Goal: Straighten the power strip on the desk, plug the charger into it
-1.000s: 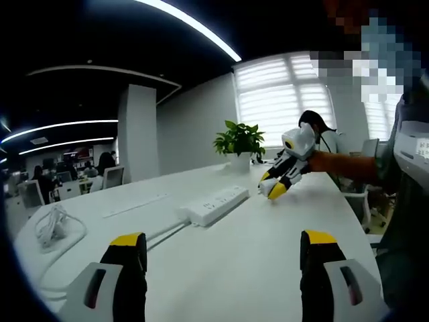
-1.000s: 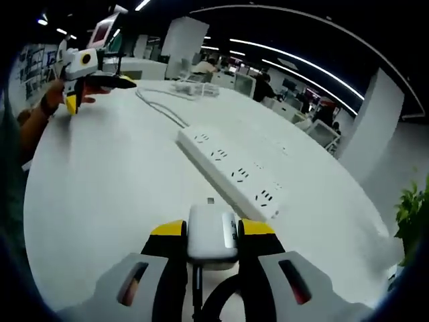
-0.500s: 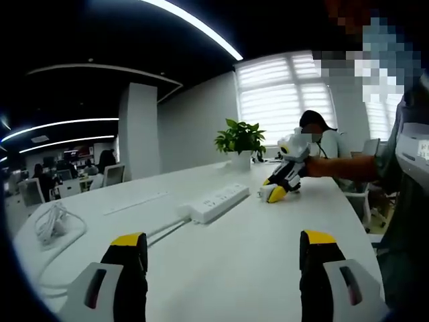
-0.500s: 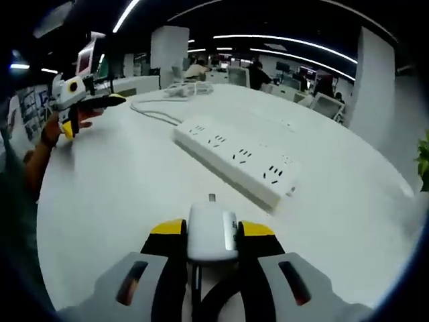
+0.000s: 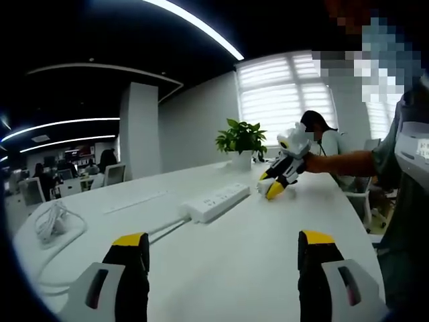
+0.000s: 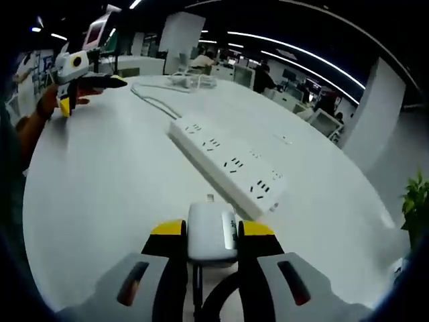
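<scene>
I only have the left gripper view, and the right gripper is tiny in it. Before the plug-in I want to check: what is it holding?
Observer: The right gripper is shut on a white charger, clamped between its fingers.
Operator: Is it in the power strip yet?
Observer: No. The charger is apart from the power strip, just short of its near end, with its prong pointing forward.
Operator: Which socket is closest?
Observer: The end socket group, facing up. Nothing is plugged into the sockets that show.
</scene>
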